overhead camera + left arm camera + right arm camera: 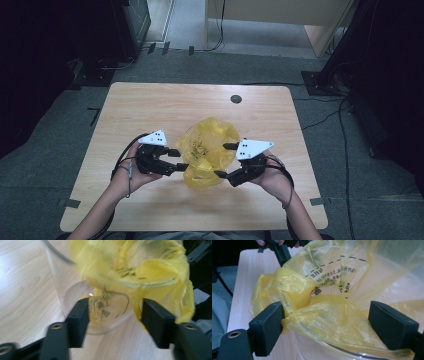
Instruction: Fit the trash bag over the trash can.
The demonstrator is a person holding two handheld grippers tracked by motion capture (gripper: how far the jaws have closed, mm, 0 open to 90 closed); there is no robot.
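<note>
A yellow plastic bag [207,145] with black print lines a clear round container [57,272] at the table's middle, its top draped over the rim. My left gripper [179,159] is at the bag's left side. In the left gripper view its jaws [115,320] stand open low around the container's base, with the hanging bag [155,270] between them. My right gripper [221,160] is at the bag's right side, open wide. In the right gripper view its jaws [327,322] straddle bunched folds of the bag [294,282] above the container's rim [342,351]; the left jaw touches the folds.
The light wooden table [150,105] has a small black round cap [236,99] near its far edge. Black stands and cables sit on the grey floor around it, and a wooden piece of furniture [280,15] stands behind.
</note>
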